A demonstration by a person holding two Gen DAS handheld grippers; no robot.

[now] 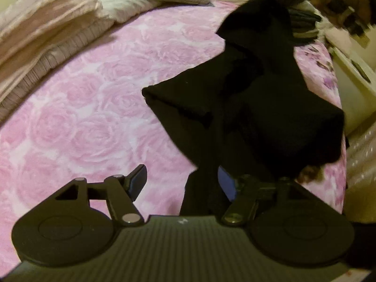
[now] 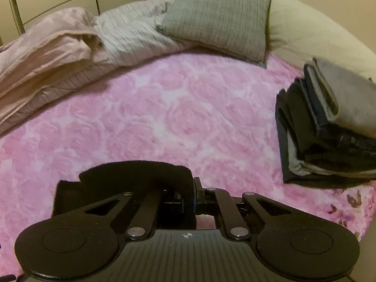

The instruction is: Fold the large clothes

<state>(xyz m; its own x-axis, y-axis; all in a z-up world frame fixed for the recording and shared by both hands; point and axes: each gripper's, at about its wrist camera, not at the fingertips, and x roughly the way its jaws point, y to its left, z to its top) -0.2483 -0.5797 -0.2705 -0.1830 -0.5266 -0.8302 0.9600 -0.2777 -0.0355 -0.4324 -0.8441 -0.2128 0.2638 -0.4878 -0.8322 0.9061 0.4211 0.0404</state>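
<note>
A black garment [image 1: 258, 108] hangs stretched above the pink rose blanket [image 1: 94, 117], running from the upper right down to my left gripper [image 1: 181, 178]. The left jaws stand apart. A strip of the black cloth lies between them against the right finger [image 1: 226, 183], while the left finger [image 1: 137, 179] is bare and does not touch it. In the right wrist view, my right gripper [image 2: 188, 202] is shut on a bunched edge of the same black garment [image 2: 131, 176], which drapes over its fingers just above the blanket [image 2: 176, 117].
A stack of folded dark and grey clothes [image 2: 329, 127] sits on the blanket at the right. A grey pillow [image 2: 216, 16] and rumpled pink and striped bedding [image 2: 58, 51] line the far side. A blurred person [image 1: 340, 0] and white furniture [image 1: 352, 82] are at the right.
</note>
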